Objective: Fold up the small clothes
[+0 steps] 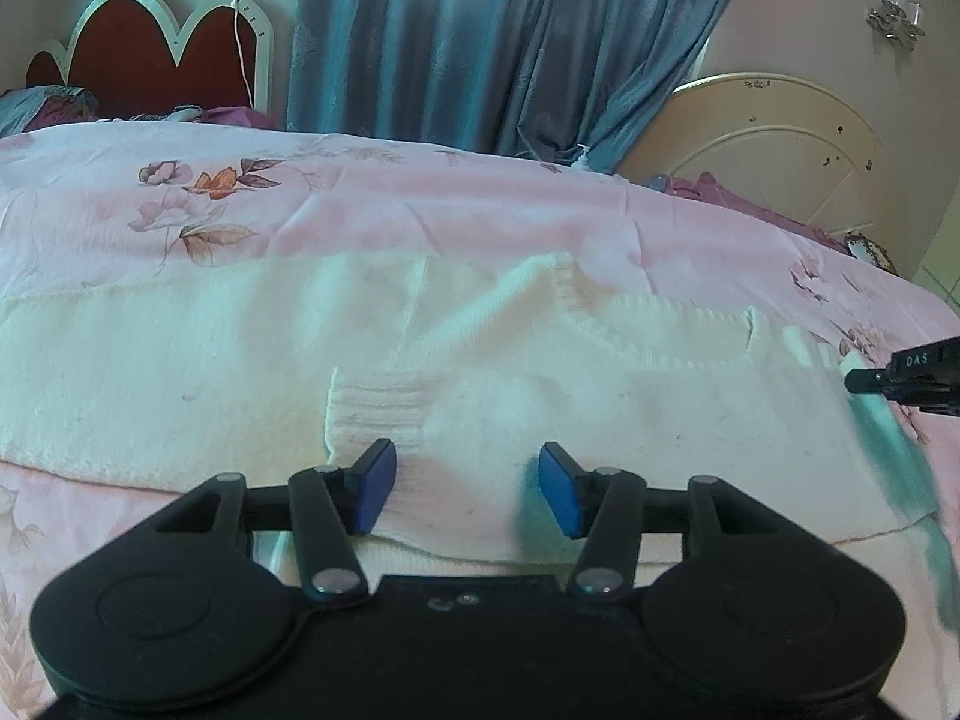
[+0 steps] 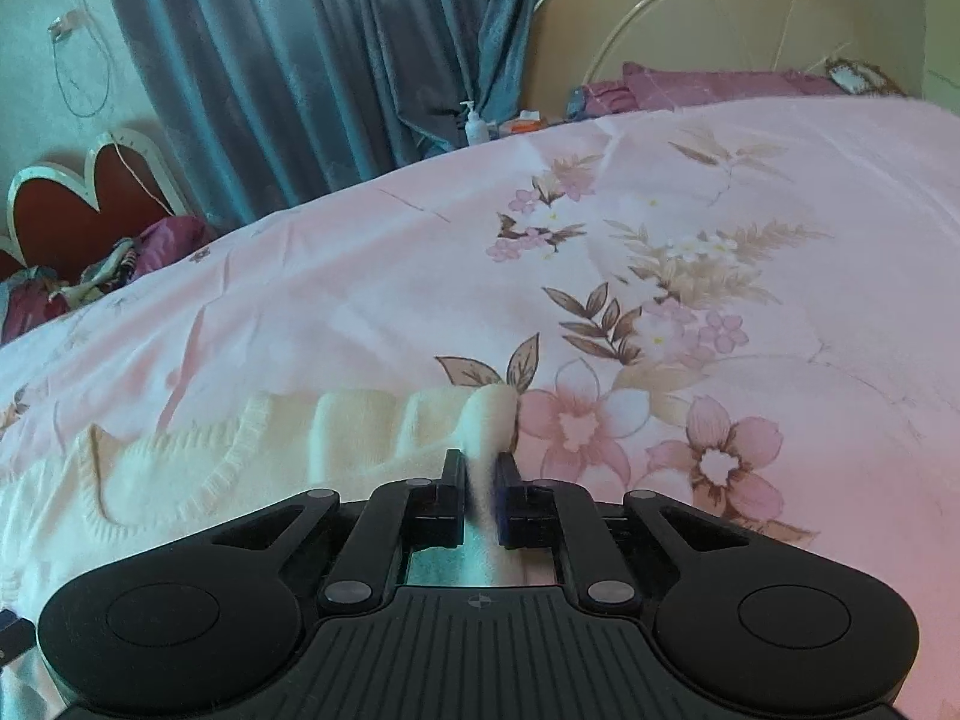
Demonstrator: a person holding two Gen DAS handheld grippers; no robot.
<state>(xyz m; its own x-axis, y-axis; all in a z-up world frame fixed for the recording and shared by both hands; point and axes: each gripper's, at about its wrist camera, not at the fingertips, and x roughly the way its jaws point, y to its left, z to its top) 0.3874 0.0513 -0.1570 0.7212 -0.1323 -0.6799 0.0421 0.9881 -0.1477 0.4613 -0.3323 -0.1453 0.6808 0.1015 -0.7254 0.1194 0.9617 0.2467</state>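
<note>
A cream knitted sweater [image 1: 240,372] lies spread on the bed's pink floral cover [image 2: 420,276]. The left tongs [image 1: 467,495] stand apart over its near edge, the blue pads [image 1: 375,495] gripping nothing. The right tongs [image 2: 480,495] are clamped on a bunched fold of the sweater at its edge, which pokes up between the fingers. Blue curtains [image 1: 456,42] hang behind the bed.

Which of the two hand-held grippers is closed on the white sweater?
The right hand-held gripper: its fingers pinch a bunched fold of the white sweater. The left hand-held gripper is open above the sweater, holding nothing.
</note>
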